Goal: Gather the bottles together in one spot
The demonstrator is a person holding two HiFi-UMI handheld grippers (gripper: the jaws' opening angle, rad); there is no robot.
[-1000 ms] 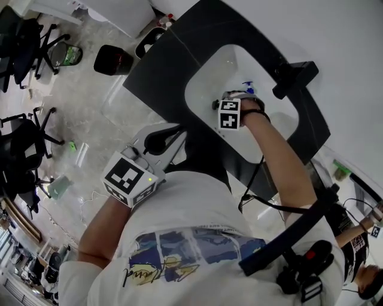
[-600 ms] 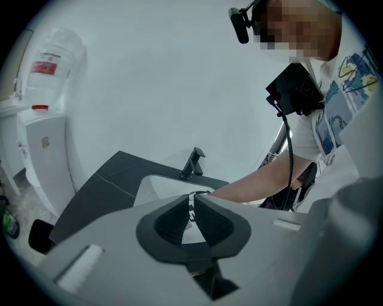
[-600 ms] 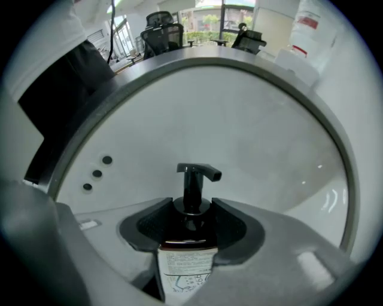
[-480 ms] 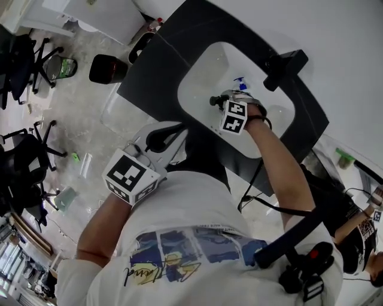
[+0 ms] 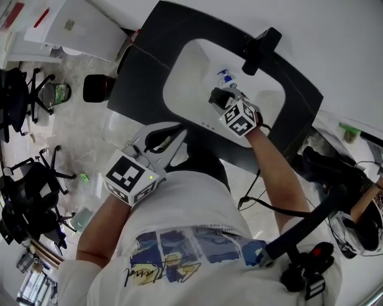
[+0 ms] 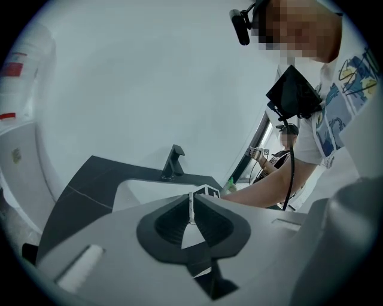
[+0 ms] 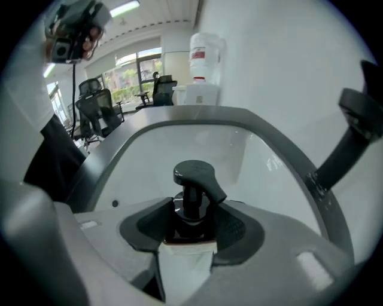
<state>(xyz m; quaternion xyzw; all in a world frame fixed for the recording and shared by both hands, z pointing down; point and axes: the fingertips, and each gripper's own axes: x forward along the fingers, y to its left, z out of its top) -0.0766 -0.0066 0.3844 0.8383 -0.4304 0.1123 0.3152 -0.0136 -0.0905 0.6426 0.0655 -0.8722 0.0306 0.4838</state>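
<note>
Past the right gripper (image 5: pixel 216 97), a plain white wall (image 5: pixel 335 36) backs a dark grey matt counter (image 5: pixel 140 72). Left of the left gripper (image 5: pixel 178 134), the pale marbled floor (image 5: pixel 78 137) carries black wheeled office chairs (image 5: pixel 21 95) and a round black tub (image 5: pixel 99 88), perhaps a bin. Ahead-left of the right gripper are daylit windows (image 7: pixel 125 77) under white ceiling strip lights (image 7: pixel 124 9).

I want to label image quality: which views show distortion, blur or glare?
Both gripper views: fisheye, with dark corners. Right gripper view: pump bottle sharp, foreground soft, small glare on the sink. Left gripper view: mosaic patch at the top. Head view: sharp, evenly lit.
</note>
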